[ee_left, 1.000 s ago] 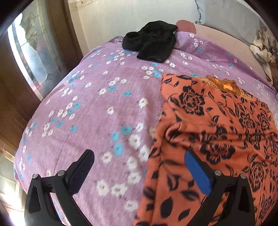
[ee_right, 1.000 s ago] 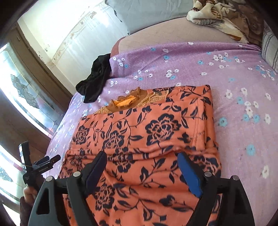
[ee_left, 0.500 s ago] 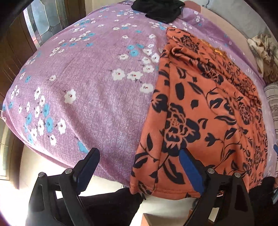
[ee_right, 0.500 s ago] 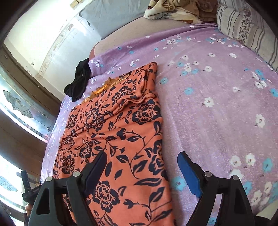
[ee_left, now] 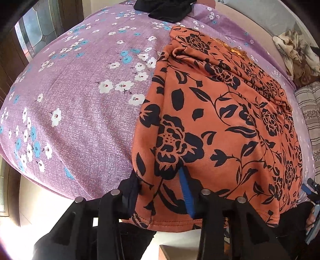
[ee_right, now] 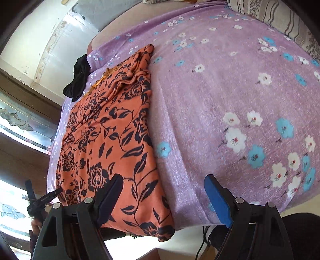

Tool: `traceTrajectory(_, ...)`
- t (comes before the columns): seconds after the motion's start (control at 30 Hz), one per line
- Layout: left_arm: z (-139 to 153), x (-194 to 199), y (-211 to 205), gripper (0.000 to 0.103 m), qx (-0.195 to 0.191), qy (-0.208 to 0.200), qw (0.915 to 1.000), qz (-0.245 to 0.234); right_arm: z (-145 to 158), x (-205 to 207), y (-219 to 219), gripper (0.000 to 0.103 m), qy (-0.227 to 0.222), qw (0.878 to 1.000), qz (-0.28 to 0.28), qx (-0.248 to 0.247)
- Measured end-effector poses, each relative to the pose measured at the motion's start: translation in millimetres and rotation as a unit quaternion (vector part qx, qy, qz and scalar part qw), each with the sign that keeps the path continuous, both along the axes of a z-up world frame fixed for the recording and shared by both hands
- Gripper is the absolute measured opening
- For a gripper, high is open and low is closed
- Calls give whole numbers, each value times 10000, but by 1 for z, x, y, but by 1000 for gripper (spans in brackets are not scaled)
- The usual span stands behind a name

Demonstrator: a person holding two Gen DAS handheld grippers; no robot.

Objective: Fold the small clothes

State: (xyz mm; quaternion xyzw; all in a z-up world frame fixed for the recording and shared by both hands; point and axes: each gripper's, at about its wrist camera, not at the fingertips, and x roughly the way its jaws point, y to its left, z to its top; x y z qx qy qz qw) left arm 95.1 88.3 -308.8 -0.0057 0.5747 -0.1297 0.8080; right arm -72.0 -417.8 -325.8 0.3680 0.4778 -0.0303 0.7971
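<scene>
An orange garment with black flowers [ee_left: 220, 120] [ee_right: 112, 124] lies flat along the purple flowered bedsheet [ee_left: 80, 100] [ee_right: 240, 90], its hem hanging over the near bed edge. My left gripper [ee_left: 158, 192] is at the hem's left corner. Its jaws are closing with the fabric bunching between the black finger and the blue pad [ee_left: 186, 194]. My right gripper [ee_right: 160, 198] stands open over the hem's right corner, one finger above the cloth, the blue pad [ee_right: 216, 198] above the sheet. Each gripper also shows at the edge of the other's view: the left gripper [ee_right: 40, 200], the right gripper [ee_left: 310, 192].
A black garment [ee_left: 166, 10] [ee_right: 78, 80] lies crumpled at the far end of the bed. A striped pillow [ee_left: 310, 112] [ee_right: 280, 16] and a rumpled blanket [ee_left: 296, 52] sit on the right. A glazed wooden door [ee_left: 40, 30] stands left. Floor shows below the bed edge.
Both grippers pulled back from over the garment to the near bed edge and tipped downward. The left jaws narrowed around the hem corner. The right jaws stayed wide.
</scene>
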Motion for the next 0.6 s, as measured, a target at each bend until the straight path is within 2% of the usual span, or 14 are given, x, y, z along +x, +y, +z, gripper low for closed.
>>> traceTrajectory(0.07,-1,1,-2,69,-268,108,9996,-74,-4,3,13,84,69,9999,103,23)
traceTrajectory(0.13,0,3,-8,69,-135,62,9998,-138,-1,9,28,73,80,9993,356,-104)
traceTrajectory(0.17,0,2,-11,64,-13,-2,9998,-185,0,12,36,53,89,9984,550,-98)
traceTrajectory(0.2,-2,3,-12,48,169,-93,9997,-177,1,16,43,32,137,9974,678,-221)
traceTrajectory(0.23,-4,7,-15,42,241,-163,9994,-172,4,17,50,29,175,9960,744,-465)
traceTrajectory(0.3,-1,10,-12,13,15,-146,9998,-145,9,19,57,24,127,9940,854,-678)
traceTrajectory(0.37,-1,15,-8,13,-191,-26,9998,-113,12,18,55,24,27,9946,841,-608)
traceTrajectory(0.47,-5,19,-5,17,-354,73,9993,-123,9,20,49,26,292,9934,812,-756)
traceTrajectory(0.5,-6,20,-4,29,-448,129,9988,-138,5,22,47,30,441,9930,823,-721)
traceTrajectory(0.53,-6,21,-2,37,-604,182,9979,-175,1,22,46,35,548,9931,836,-617)
traceTrajectory(0.57,-6,20,-3,49,-737,195,9968,-222,0,22,46,42,483,9939,849,-513)
traceTrajectory(0.6,-5,18,-4,51,-734,169,9968,-257,1,21,48,59,333,9946,893,-409)
